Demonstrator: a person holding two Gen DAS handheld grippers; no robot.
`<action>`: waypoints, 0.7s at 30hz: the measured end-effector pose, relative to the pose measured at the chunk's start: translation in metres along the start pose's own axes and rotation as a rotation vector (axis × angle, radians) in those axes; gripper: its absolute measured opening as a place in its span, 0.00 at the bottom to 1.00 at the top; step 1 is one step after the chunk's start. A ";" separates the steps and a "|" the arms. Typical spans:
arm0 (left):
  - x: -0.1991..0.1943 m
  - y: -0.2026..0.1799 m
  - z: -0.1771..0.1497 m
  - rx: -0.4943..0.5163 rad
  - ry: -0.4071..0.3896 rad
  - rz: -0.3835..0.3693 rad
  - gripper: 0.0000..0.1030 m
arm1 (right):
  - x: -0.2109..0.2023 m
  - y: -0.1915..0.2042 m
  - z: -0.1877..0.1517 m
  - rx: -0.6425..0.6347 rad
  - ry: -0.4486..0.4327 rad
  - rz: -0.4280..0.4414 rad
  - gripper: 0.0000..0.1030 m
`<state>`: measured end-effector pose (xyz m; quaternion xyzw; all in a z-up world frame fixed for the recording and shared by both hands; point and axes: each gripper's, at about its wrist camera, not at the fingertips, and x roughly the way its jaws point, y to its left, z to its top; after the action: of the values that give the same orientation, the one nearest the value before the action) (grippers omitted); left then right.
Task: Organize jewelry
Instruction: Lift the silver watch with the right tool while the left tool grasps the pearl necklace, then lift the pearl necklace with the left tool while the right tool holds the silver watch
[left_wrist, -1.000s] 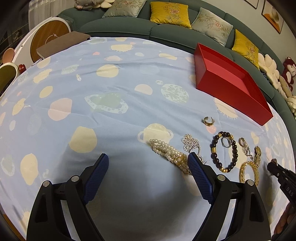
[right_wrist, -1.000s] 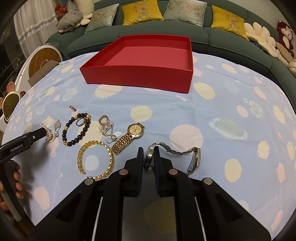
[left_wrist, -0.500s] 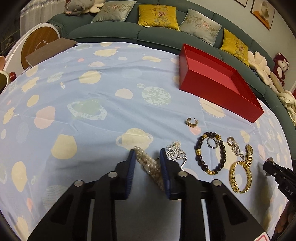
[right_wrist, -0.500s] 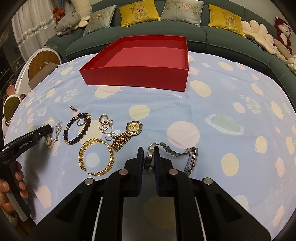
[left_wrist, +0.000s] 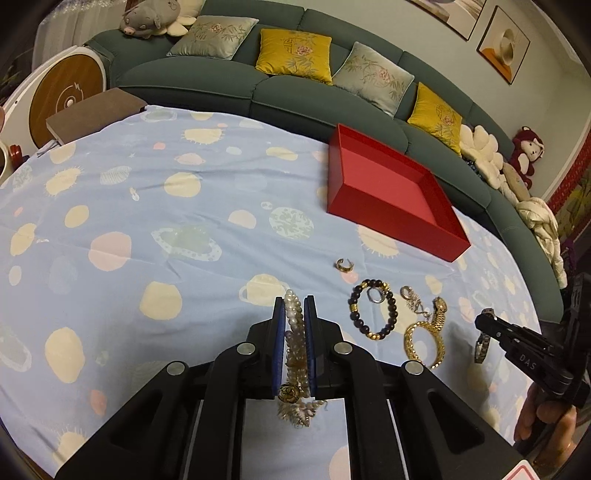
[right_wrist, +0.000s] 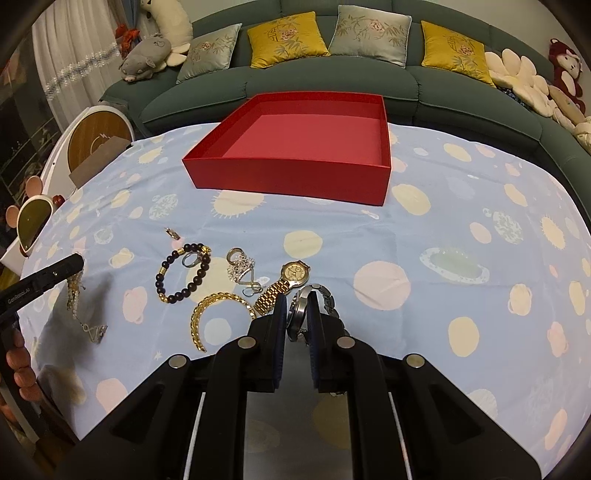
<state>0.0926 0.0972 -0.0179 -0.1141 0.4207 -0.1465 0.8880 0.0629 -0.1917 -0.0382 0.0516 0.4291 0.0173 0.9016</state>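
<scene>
My left gripper (left_wrist: 294, 306) is closing its jaws on a pearl strand (left_wrist: 295, 332), and the blue pads press on it. The strand hangs off the cloth, and its gold clasp dangles below the pads. In the right wrist view the left gripper (right_wrist: 70, 264) shows at the left with the pearl strand (right_wrist: 75, 295) trailing down. My right gripper (right_wrist: 298, 299) is shut on a silver watch (right_wrist: 301, 314). On the cloth between the grippers lie a gold watch (right_wrist: 286, 280), a gold chain bracelet (right_wrist: 218, 310), a dark bead bracelet (right_wrist: 184, 271) and a silver pendant (right_wrist: 242, 269). A red box (right_wrist: 291, 147) stands empty at the back.
A small ring (left_wrist: 344, 264) lies alone, nearer the red box (left_wrist: 388, 192). A green sofa (left_wrist: 295, 96) with cushions curves round the far side of the table. A brown box (left_wrist: 92, 114) sits at the far left corner. A person's hand (left_wrist: 543, 421) holds the right gripper's handle.
The left gripper went from wide open to shut around the pearl strand and rose, lifting the strand off the cloth. The right gripper stayed shut on the silver watch, whose band has drawn in nearer the fingers.
</scene>
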 end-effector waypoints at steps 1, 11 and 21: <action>-0.005 0.000 0.003 -0.008 -0.008 -0.016 0.05 | -0.003 0.001 0.001 0.002 -0.009 0.004 0.10; -0.011 -0.006 0.012 -0.022 -0.011 -0.062 0.05 | -0.010 0.009 0.007 0.009 -0.032 0.024 0.10; 0.007 -0.003 -0.003 0.021 0.043 0.011 0.05 | -0.008 0.009 0.004 0.000 -0.021 0.020 0.10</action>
<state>0.0940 0.0918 -0.0238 -0.0994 0.4387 -0.1484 0.8807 0.0610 -0.1839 -0.0287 0.0561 0.4192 0.0259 0.9058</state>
